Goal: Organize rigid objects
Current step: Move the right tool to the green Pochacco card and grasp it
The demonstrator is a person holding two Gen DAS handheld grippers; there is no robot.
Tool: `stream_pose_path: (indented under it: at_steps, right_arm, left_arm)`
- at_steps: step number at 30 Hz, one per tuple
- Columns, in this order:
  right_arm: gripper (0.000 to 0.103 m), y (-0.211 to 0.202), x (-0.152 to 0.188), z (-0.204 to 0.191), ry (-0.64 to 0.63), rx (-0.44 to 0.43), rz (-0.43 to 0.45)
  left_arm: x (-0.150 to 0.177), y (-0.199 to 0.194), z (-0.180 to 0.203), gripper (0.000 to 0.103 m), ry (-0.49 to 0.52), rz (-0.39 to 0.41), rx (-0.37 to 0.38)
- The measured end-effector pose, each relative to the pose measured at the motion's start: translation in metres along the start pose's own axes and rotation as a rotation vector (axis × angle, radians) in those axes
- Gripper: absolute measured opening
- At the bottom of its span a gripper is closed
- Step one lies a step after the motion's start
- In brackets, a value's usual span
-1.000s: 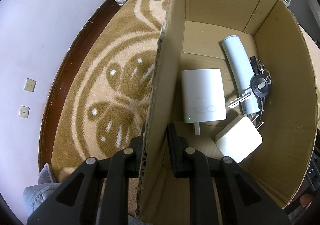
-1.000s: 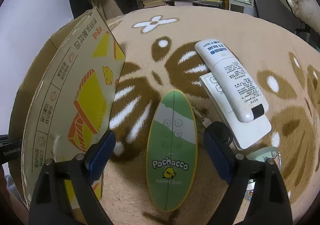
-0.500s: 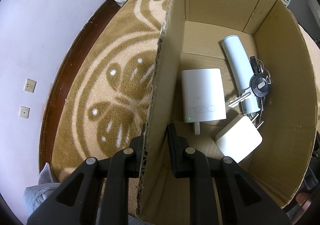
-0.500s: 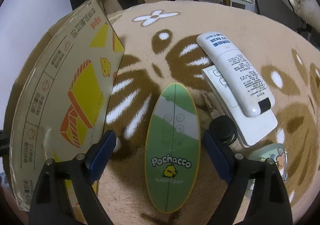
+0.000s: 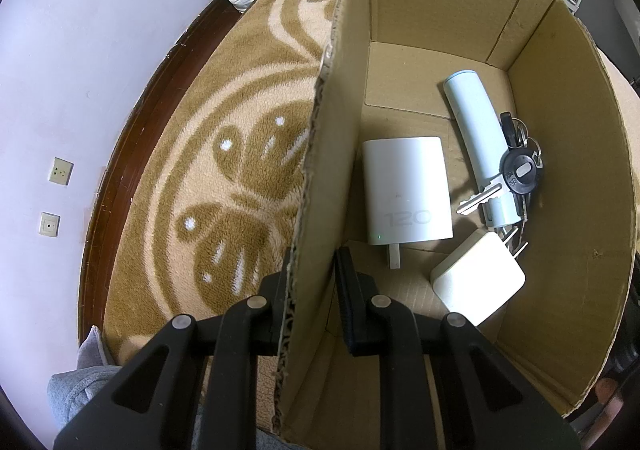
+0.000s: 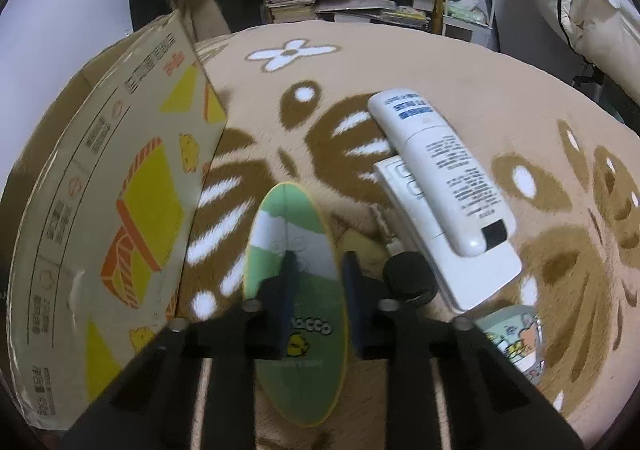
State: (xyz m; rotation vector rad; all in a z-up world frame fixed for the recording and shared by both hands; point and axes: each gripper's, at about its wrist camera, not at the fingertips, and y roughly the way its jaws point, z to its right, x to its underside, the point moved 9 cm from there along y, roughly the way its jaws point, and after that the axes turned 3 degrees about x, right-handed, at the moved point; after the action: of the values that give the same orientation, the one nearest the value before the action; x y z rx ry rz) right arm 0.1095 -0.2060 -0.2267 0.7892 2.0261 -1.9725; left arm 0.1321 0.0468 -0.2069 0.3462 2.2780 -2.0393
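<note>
Two tools are at work. The right tool [image 6: 316, 282] is clamped across a green oval board [image 6: 296, 302], its long axis running straight ahead from the tool, its far tip white-banded, its rim yellow. Part of "Pochacco" shows beside a yellow duck. It lies on the patterned rug [image 6: 460, 62], just right of the cardboard box [image 6: 120, 210]. The left tool [image 5: 312, 286] pinches the box's side wall [image 5: 332, 154].

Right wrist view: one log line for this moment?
left hand-held gripper: shut on box wall | right hand-held gripper: closing on green oval board
</note>
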Motion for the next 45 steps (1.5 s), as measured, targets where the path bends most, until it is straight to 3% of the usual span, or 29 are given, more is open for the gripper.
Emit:
stream_pose_path:
  at_steps: [9,12,14,17,21,26,45]
  right_arm:
    - [0.018,0.002,0.001,0.005,0.052,-0.029,-0.018]
    - [0.034,0.003,0.001,0.005,0.077,-0.059,-0.025]
    - [0.051,0.002,0.002,-0.001,0.079,-0.08,-0.023]
    - [0.062,0.003,0.004,-0.013,0.03,-0.068,-0.02]
    - [0.063,0.008,0.012,-0.028,-0.028,-0.069,-0.043]
    - [0.059,0.012,0.015,-0.036,-0.111,0.002,-0.029]
    - [0.059,-0.046,-0.041,-0.041,-0.057,-0.05,0.174]
  left_arm:
    - [0.002,-0.002,0.0,0.018,0.002,0.0,-0.003]
    - [0.002,-0.001,0.0,0.018,0.002,0.0,-0.003]
    - [0.002,-0.002,-0.001,0.018,0.002,0.0,-0.003]
    - [0.002,-0.002,0.0,0.018,0.002,0.0,-0.002]
    - [0.002,-0.002,0.0,0.018,0.002,0.0,-0.003]
    - [0.002,-0.002,0.0,0.018,0.002,0.0,-0.003]
    - [0.002,-0.001,0.0,0.018,0.002,0.0,-0.003]
